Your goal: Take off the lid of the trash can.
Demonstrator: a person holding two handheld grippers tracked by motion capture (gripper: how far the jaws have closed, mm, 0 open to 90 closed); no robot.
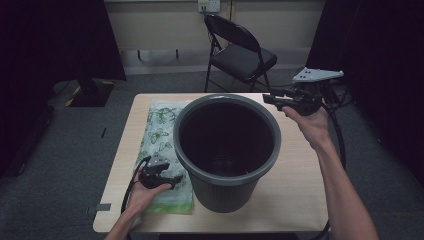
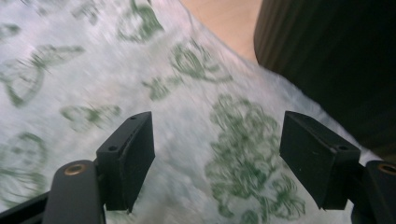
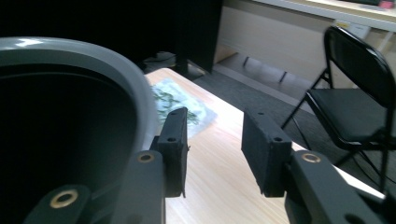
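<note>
Grey plastic bin [image 1: 227,150] fills frame centre; right gripper [image 1: 270,99], upper right by its rim, half-open and empty. Left gripper [image 1: 176,181], lower left, gapes empty over the butterfly-print bag [image 1: 162,135].

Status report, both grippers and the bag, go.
Left gripper open, low over the butterfly-print bag. Right gripper open, empty, beside the bin's rim. Bag flat on the table, bin against its edge.

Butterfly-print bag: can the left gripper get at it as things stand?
Probably yes. The left gripper hangs just over the butterfly-print bag with its jaws open and nothing between them; the grey bin stands beside it, not across the way.
</note>
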